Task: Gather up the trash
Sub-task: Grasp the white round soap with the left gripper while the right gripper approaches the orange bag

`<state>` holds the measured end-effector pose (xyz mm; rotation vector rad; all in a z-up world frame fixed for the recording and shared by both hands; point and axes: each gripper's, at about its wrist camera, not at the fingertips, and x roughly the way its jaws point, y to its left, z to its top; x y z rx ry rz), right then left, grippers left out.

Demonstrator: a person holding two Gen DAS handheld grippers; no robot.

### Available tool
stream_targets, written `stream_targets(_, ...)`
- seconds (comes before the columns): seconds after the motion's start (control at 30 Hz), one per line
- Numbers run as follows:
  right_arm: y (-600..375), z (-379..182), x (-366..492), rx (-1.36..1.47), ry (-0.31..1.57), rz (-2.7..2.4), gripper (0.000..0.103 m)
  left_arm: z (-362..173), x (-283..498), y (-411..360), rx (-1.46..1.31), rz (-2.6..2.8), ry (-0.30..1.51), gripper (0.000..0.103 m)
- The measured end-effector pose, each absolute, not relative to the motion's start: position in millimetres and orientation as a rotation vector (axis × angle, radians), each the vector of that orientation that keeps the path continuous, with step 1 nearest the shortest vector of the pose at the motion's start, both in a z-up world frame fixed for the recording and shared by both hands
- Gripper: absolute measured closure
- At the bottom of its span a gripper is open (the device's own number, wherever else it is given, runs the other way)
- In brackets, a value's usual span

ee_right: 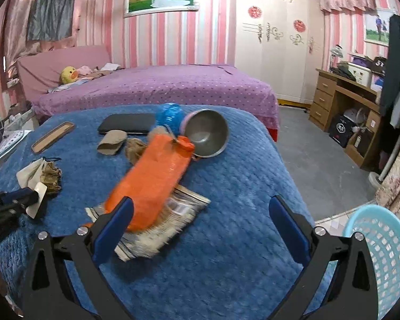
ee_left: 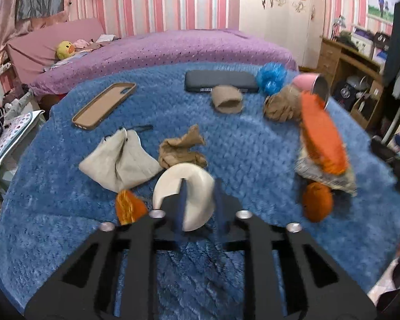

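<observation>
My left gripper (ee_left: 200, 204) is shut on a cream curved scrap (ee_left: 186, 184), low over the blue blanket (ee_left: 240, 146); the right wrist view shows the same grip at the left edge, the scrap (ee_right: 38, 196) between the dark fingers. An orange peel piece (ee_left: 129, 208) lies just left of it and crumpled brown paper (ee_left: 181, 149) just beyond. My right gripper (ee_right: 204, 221) stands open, nothing between its blue pads. Its left finger is close to an orange plastic bag (ee_right: 152, 176) lying on a folded newspaper (ee_right: 173, 213).
On the blanket lie a beige pouch (ee_left: 120, 160), a phone case (ee_left: 104, 105), a dark flat case (ee_left: 221, 81), a cardboard sleeve (ee_left: 226, 98), a blue mesh ball (ee_left: 272, 76) and a tipped metal bowl (ee_right: 208, 133). A light blue basket (ee_right: 378, 253) stands on the floor, lower right.
</observation>
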<state>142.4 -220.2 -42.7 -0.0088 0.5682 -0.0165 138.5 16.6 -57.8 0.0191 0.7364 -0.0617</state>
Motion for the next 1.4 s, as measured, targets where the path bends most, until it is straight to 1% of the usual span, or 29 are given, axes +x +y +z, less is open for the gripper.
stream_targets(0.13,-202,-43,155,-0.029,0.589,0.018,0.004,-48,137,31,-0.003,-0.072,0.725,0.090)
stream_targets(0.2,-195,-43,164,-0.053,0.595,0.024,0.004,-50,135,41,-0.002,-0.055,0.730,0.085)
stream_targets(0.23,-194,-43,166,-0.055,0.595,0.024,0.004,-50,133,44,0.003,-0.051,0.730,0.076)
stream_targets(0.27,-194,-42,169,-0.054,0.594,0.021,0.004,-51,130,49,0.003,-0.047,0.725,0.065)
stream_targets(0.3,-195,-41,171,-0.048,0.591,0.015,0.004,-51,130,51,0.004,-0.046,0.722,0.059)
stream_targets(0.33,-197,-41,172,-0.044,0.590,0.012,0.004,-52,128,53,0.006,-0.044,0.716,0.044)
stream_targets(0.37,-199,-42,172,-0.040,0.590,0.009,0.004,-53,126,53,0.009,-0.043,0.711,0.036)
stream_targets(0.4,-202,-44,172,-0.033,0.592,0.003,0.004,-54,126,53,0.011,-0.047,0.711,0.035)
stream_targets(0.63,-222,-49,170,0.014,0.613,-0.015,0.004,-79,134,27,0.015,-0.114,0.800,0.035)
stream_targets(0.73,-230,-51,170,0.025,0.618,-0.014,0.004,-86,139,18,0.071,-0.065,0.800,0.035)
stream_targets(0.87,-239,-54,173,0.034,0.631,-0.017,0.004,-86,150,22,0.024,-0.043,0.802,0.035)
stream_targets(0.93,-241,-55,173,0.033,0.634,-0.017,0.004,-85,156,20,0.015,-0.038,0.805,0.039)
stream_targets(1.0,-242,-55,173,0.034,0.633,-0.017,0.004,-85,158,16,0.031,-0.036,0.804,0.039)
stream_targets(1.13,-239,-55,173,0.037,0.637,-0.003,0.004,-76,152,9,0.047,-0.061,0.780,0.040)
stream_targets(1.4,-204,-59,186,0.034,0.676,0.068,0.004,-40,140,24,0.060,-0.001,0.657,0.040)
